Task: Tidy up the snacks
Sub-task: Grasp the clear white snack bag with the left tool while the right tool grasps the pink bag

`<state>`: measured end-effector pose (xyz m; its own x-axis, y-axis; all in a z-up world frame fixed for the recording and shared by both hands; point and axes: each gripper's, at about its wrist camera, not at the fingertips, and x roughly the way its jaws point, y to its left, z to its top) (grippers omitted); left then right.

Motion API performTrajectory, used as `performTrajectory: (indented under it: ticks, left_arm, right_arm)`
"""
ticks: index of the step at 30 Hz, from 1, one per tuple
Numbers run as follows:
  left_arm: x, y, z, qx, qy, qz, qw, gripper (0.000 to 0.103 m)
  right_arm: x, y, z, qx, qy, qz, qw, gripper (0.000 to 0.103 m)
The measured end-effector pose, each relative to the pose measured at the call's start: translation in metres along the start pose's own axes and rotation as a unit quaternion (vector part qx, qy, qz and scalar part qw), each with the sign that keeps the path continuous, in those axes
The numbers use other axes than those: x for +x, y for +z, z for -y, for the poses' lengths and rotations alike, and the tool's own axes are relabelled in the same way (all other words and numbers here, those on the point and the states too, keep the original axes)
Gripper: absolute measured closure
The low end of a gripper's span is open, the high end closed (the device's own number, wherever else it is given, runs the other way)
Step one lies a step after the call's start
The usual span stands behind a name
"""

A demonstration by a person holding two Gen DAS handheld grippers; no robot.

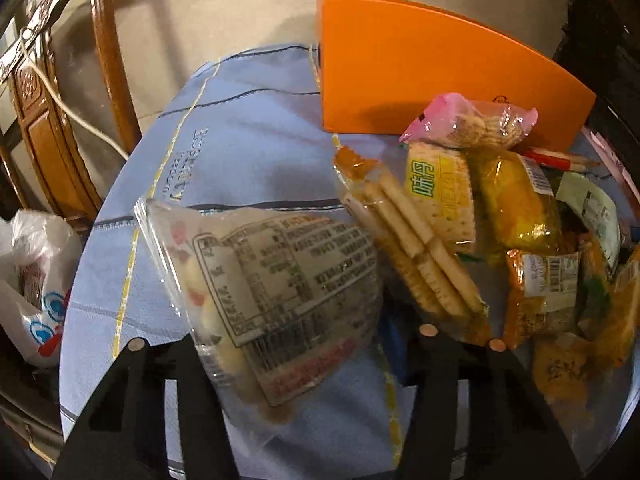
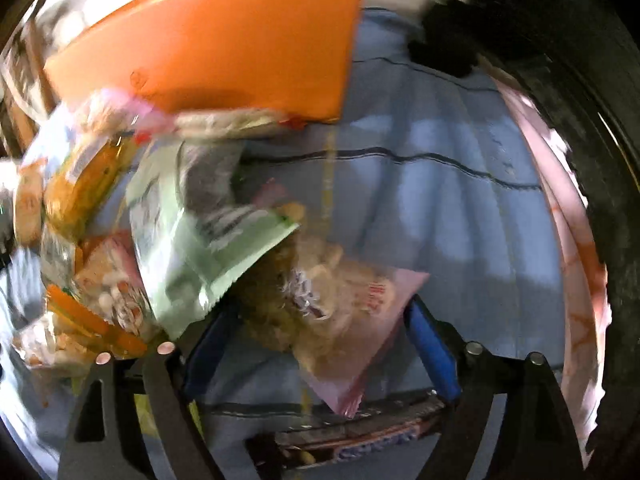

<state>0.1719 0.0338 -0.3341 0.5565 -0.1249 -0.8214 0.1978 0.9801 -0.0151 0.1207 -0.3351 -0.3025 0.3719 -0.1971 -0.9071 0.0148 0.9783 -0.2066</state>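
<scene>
my left gripper (image 1: 304, 360) clamps a clear snack bag (image 1: 276, 296), lifted at seven o'clock from the orange box (image 1: 420, 68). my right gripper (image 2: 320, 340) gapes around a pink packet (image 2: 352, 320), seemingly not pinching yet. next: close, then sort both.

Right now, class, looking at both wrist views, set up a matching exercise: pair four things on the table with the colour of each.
Things:
1. flat rectangular box
2. striped tablecloth
3. wrapper of the peanut packet
4. foil sachet with sawtooth edge

Colours:
A. pale green
B. orange
C. pink
D. light blue

Pairs: 1-B, 2-D, 3-C, 4-A
</scene>
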Motion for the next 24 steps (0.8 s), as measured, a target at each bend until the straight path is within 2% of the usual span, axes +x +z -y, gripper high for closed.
performTrajectory:
  ticks: [1,4,5,7,12,17,24]
  left_arm:
    - [-0.001,-0.001,0.001,-0.001,-0.001,-0.001,1.0000,0.052]
    - [-0.004,-0.005,0.001,-0.003,-0.002,-0.002,1.0000,0.053]
    - [-0.004,-0.006,-0.001,-0.005,-0.004,-0.002,1.0000,0.053]
    - [-0.007,-0.009,-0.002,-0.007,-0.005,-0.002,1.0000,0.053]
    - [-0.019,-0.012,-0.007,-0.015,-0.016,0.007,0.9997,0.055]
    - [-0.041,-0.012,-0.009,-0.014,-0.030,0.030,0.9990,0.055]
    - [-0.067,-0.011,-0.016,-0.031,-0.045,0.046,0.9974,0.055]
  right_arm:
    - [0.000,-0.002,-0.005,-0.012,0.000,0.005,1.000,0.031]
    - [-0.008,-0.002,-0.006,-0.011,0.002,0.012,1.000,0.051]
    - [-0.013,-0.001,0.001,0.008,0.014,0.016,1.000,0.055]
    - [-0.021,-0.002,0.014,0.040,0.038,0.020,0.998,0.070]
    - [-0.043,-0.009,0.034,0.076,0.076,0.037,0.993,0.073]
    - [-0.077,-0.017,0.029,0.082,0.104,0.064,0.989,0.073]
    - [-0.100,-0.019,0.034,0.095,0.139,0.082,0.982,0.074]
